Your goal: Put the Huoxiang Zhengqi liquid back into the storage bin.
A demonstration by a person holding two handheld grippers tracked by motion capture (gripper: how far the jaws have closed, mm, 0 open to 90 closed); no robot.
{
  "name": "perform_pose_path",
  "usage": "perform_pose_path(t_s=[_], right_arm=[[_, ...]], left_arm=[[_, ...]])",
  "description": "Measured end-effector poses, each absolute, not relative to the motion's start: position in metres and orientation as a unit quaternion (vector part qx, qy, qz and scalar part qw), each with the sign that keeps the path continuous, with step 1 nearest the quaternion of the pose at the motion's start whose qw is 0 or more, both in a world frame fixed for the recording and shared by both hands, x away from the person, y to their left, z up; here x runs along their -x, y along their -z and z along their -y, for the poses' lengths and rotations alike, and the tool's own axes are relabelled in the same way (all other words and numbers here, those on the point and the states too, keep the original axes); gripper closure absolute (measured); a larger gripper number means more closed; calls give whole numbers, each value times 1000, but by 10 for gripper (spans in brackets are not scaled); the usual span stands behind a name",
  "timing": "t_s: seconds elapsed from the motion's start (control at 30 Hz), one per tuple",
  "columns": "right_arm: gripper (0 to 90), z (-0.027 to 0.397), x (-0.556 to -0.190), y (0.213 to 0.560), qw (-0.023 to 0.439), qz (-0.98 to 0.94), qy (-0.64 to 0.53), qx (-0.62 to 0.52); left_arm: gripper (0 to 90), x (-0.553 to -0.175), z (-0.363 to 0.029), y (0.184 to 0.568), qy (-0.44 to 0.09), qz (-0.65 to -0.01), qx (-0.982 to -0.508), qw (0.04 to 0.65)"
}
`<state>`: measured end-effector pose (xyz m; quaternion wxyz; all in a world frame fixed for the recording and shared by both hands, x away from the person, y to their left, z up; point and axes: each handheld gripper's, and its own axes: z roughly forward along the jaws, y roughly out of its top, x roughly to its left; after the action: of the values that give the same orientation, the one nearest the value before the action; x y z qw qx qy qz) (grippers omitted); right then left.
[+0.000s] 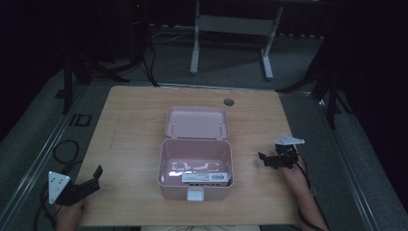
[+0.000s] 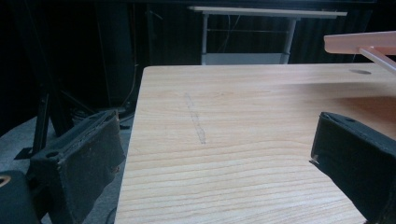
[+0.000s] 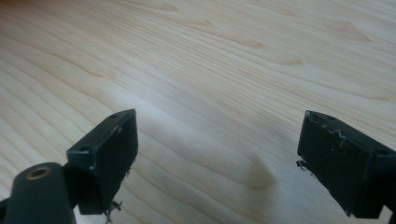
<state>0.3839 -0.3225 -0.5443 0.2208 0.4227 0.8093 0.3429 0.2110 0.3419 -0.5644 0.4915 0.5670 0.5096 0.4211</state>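
Pink plastic box (image 1: 196, 173) sits mid-worktop (image 1: 130, 139), lid (image 1: 196, 122) flipped back; looks light, rigid, slick, so likely best pinched at a thin side wall; left gripper (image 1: 94, 177) and right gripper (image 1: 265, 159) flank the box, both with jaws apart, empty.

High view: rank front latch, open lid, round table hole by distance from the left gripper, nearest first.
From the left gripper at the table's near-left edge:
1. White front latch, on the pink box's near wall.
2. Open lid, hinged back behind the box.
3. Round table hole, far side, right of the lid.
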Motion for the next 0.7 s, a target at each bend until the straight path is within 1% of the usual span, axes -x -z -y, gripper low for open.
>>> perform_pose_path(t_s=[0.23, 0.47, 0.7], right_arm=[[120, 332, -379, 548, 239, -802, -336, -432], [119, 340, -377, 546, 242, -786, -347, -450], [118, 347, -375, 547, 267, -757, -351, -482]], left_arm=[[24, -211, -342, 564, -420, -510, -567, 492], [24, -211, -342, 564, -420, -510, -566, 493], [24, -211, -343, 564, -418, -510, -567, 495]])
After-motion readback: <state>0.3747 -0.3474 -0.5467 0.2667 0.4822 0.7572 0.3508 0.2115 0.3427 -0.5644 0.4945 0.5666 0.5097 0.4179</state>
